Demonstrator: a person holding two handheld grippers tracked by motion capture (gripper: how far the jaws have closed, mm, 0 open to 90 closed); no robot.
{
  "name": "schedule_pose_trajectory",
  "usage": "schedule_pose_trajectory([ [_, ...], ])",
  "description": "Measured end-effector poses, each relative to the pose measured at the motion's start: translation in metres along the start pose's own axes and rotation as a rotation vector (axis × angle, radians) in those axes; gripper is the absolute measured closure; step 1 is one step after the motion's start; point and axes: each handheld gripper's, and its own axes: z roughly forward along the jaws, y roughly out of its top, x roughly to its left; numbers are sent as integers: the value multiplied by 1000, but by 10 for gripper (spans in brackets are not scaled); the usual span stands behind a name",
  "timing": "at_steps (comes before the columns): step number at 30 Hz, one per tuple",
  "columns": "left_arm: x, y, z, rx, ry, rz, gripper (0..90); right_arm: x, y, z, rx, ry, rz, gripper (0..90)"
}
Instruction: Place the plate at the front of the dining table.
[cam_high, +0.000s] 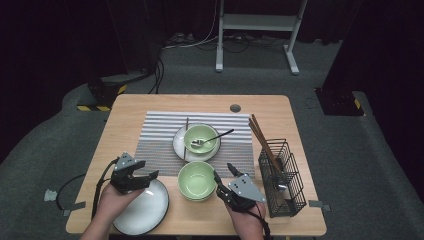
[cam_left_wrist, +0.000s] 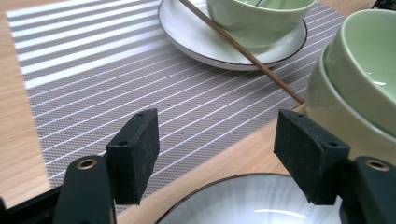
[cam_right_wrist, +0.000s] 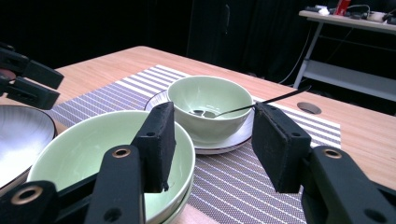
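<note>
Dark curtains and grey carpet surround a pale wooden table (cam_high: 150, 102), where a striped woven placemat (cam_high: 160, 131) lies toward the far edge. Near the front edge, the left gripper (cam_high: 134, 176) hovers over a glossy white plate (cam_high: 150, 210) with a thin dark rim, jaws wide and empty; the right gripper (cam_high: 224, 176) sits just beside 2 nested pale green bowls (cam_high: 196, 180), its jaws also wide, holding nothing. The step in hand looks like taking the top bowl by its rim — best done, I judge, by sliding 1 jaw pad inside the wall and 1 outside, then closing gently, since glazed ceramic is slick and the curved wall could slip or drag the lower bowl along. Lift straight up to free it. On the placemat a third green bowl (cam_high: 201, 138) stands on a white plate (cam_high: 179, 146), a dark-handled spoon (cam_high: 220, 135) resting inside and a thin wooden chopstick (cam_high: 185, 142) across the plate. By the right edge stands a black wire basket (cam_high: 290, 192) with chopsticks (cam_high: 260, 135) — rigid, open mesh.
</note>
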Motion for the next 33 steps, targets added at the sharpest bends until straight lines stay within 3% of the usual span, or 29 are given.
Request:
schedule_pose_trajectory([
  [5,12,-2,-7,-29,13,-29,283,-1,9,5,16,-15,-1,479],
  [12,21,-8,-9,-27,27,-36,290,-9,20,10,15,-35,25,484],
  [21,16,-9,-11,-29,24,-23,297,-22,42,9,-26,-65,33,533],
  [33,11,-7,-14,-34,19,-6,312,-46,68,11,-56,-176,21,605],
])
